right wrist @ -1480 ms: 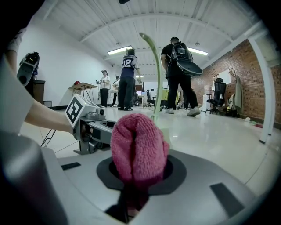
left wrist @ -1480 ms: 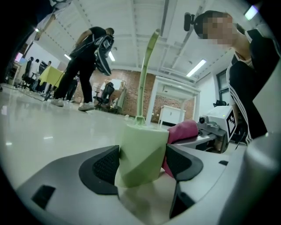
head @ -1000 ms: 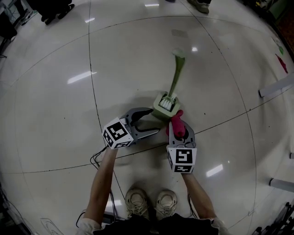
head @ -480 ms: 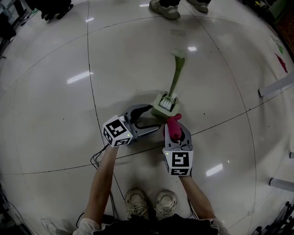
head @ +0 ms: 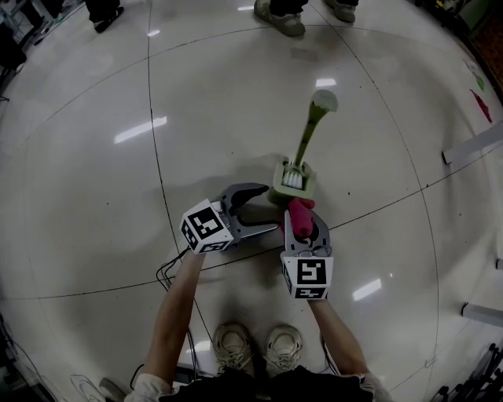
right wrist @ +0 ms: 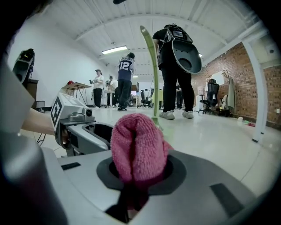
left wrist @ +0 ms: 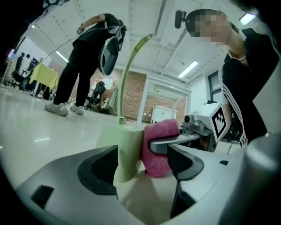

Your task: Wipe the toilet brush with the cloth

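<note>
Pink cloth (right wrist: pixel 138 149) sits clamped in our right tongs (head: pixel 303 220). Our left tongs (head: pixel 266 209) gape wide, empty. Brush (head: pixel 306 137) stands in its holder (head: pixel 308 187) just ahead of both; shoes (head: pixel 280 17) well beyond.

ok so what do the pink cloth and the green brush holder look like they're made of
Pink cloth: likely terry or microfibre, matte, with a fuzzy looped pile. Brush holder: probably moulded plastic, pale green, smooth walls with a faint sheen.
</note>
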`<state>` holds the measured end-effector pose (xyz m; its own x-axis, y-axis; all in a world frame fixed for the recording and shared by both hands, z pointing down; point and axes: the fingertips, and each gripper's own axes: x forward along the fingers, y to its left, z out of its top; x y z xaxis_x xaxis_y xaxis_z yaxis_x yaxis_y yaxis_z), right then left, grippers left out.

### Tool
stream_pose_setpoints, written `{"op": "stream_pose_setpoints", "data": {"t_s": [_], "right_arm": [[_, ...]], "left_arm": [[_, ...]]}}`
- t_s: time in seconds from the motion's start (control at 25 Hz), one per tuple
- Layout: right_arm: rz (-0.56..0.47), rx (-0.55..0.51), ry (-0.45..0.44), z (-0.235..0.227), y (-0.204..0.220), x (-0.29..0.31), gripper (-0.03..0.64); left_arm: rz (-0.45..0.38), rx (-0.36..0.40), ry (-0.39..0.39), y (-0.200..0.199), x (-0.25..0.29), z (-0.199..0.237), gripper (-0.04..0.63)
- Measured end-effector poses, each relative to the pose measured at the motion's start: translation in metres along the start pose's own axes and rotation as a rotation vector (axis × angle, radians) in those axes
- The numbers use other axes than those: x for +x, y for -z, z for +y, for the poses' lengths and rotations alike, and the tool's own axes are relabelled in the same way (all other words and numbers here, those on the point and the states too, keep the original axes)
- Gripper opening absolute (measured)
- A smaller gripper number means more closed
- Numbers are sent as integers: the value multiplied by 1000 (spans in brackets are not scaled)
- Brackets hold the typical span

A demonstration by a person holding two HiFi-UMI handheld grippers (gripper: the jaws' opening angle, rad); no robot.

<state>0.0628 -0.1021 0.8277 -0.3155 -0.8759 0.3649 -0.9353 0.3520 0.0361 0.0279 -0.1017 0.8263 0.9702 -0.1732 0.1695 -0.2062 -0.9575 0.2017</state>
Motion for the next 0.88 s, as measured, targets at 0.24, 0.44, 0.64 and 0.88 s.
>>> {"op": "stream_pose_setpoints", "data": {"t_s": [0.24,0.44,0.64,0.88], "right_arm": [[-4,1,-6,-1,0,1,69],[0,9,-22,-1,1,0,69],[-5,23,-37,-2,-1,0,69],[0,33,-41,-4,5,4,69]], "left_arm": [[-69,57,-66,-32,-15,42,330],[63,199,52,-37,9,50,330],[129,244,145,-38,21,49,337],[110,231,176,-31,36,45,337]]}}
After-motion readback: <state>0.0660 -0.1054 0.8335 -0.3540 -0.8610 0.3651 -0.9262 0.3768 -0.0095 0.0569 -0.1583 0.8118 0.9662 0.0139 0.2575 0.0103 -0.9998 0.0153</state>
